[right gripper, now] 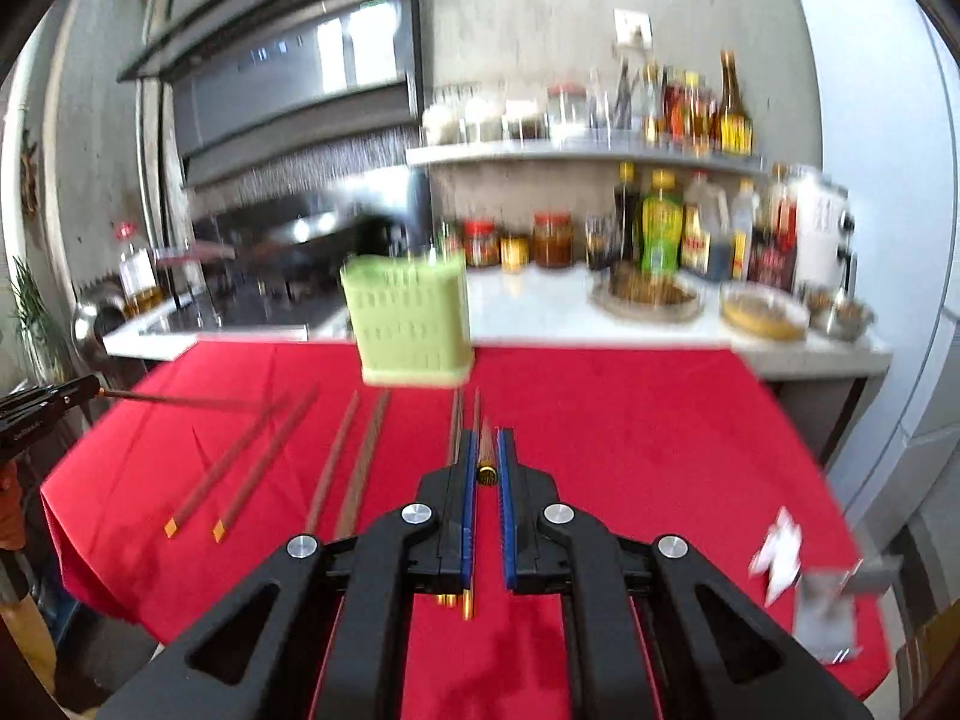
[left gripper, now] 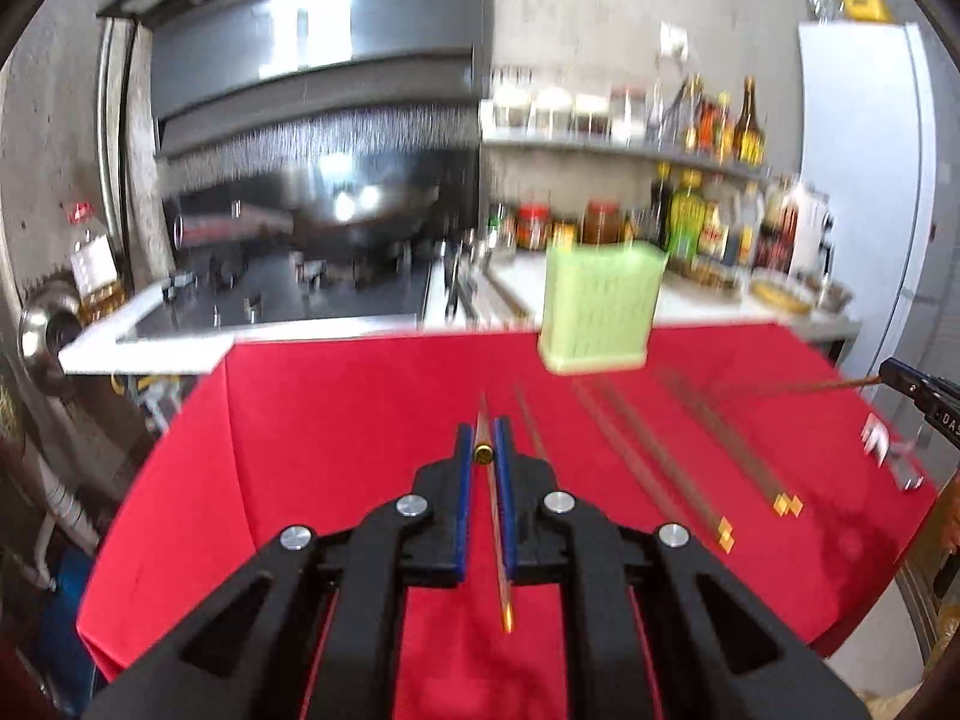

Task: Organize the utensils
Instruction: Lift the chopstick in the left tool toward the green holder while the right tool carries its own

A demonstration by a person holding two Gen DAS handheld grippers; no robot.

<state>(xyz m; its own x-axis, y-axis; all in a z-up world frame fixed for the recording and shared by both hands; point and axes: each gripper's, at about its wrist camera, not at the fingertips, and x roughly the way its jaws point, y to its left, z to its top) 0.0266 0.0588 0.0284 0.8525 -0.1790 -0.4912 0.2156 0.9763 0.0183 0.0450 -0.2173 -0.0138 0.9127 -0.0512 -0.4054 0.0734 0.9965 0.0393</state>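
Observation:
A pale green slotted utensil holder [left gripper: 602, 306] stands at the far edge of the red table [left gripper: 336, 408]; it also shows in the right wrist view [right gripper: 413, 324]. My left gripper [left gripper: 485, 453] is shut on a brown chopstick with a gold end [left gripper: 483, 455], held above the cloth. My right gripper [right gripper: 487, 471] is shut on another gold-ended chopstick [right gripper: 487, 474]. Several brown chopsticks [left gripper: 636, 450] lie in pairs on the cloth, also in the right wrist view [right gripper: 354, 462]. Each gripper shows at the other view's edge with its chopstick.
A white counter [right gripper: 540, 312] behind the table carries bottles, jars and bowls. A stove with a wok [left gripper: 336, 222] stands at the left. A white fridge [left gripper: 870, 180] is at the right. Crumpled paper and foil [right gripper: 804, 588] lie at the table's right edge.

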